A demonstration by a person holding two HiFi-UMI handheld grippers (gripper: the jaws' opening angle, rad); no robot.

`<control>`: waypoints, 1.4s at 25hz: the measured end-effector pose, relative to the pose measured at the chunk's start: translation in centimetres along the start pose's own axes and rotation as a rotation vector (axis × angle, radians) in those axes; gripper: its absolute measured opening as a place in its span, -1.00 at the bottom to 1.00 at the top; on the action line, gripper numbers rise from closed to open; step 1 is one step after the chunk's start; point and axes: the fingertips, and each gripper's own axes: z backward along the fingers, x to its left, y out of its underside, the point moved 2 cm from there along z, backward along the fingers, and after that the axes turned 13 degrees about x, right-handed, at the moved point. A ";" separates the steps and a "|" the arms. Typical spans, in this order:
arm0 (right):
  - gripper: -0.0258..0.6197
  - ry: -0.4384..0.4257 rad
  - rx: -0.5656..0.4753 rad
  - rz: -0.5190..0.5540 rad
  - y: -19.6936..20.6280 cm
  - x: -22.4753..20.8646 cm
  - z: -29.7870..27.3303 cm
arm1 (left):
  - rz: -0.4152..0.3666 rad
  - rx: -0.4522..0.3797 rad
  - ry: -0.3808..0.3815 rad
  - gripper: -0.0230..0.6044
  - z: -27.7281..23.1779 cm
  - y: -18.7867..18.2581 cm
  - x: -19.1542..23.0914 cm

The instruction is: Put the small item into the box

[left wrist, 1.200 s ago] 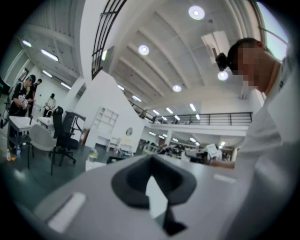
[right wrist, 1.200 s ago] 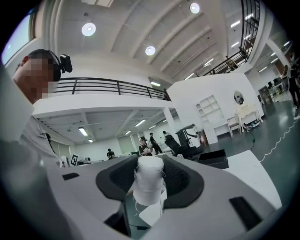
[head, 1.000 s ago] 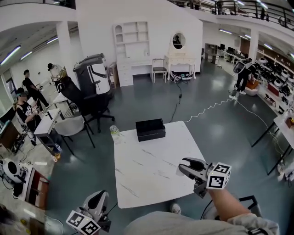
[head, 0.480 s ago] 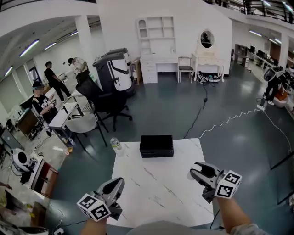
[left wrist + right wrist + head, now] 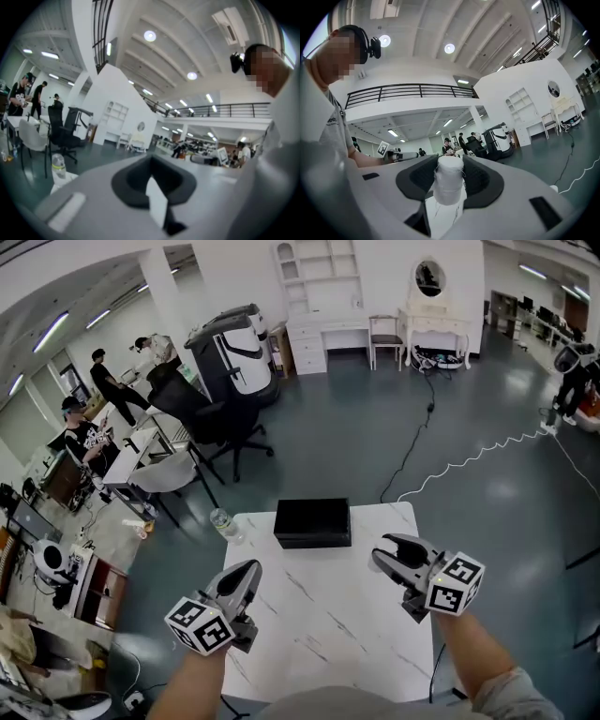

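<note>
A black box (image 5: 312, 521) stands at the far edge of the white marble table (image 5: 328, 643). My right gripper (image 5: 384, 553) hovers over the table's right side, a little short of the box, and is shut on a small white wrapped cylinder (image 5: 449, 182) that sits upright between its black pads. My left gripper (image 5: 247, 570) hangs over the table's left side, its jaws together and nothing seen in them. In the left gripper view the pads (image 5: 126, 180) leave only a thin slit. The head view hides the cylinder.
A clear plastic bottle (image 5: 221, 523) stands on the table's far left corner, left of the box. Beyond it are a white chair (image 5: 159, 486), a black office chair (image 5: 202, 418) and desks with people. A white cable (image 5: 469, 463) runs across the floor at the right.
Both grippers have come forward over the table toward the box, the left one from beyond the near edge. The right still holds the cylinder.
</note>
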 end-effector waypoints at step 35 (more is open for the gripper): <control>-0.43 0.179 0.265 0.064 4.5 -9.8 -30.7 | 0.054 0.096 0.150 -0.91 -13.3 3.9 22.7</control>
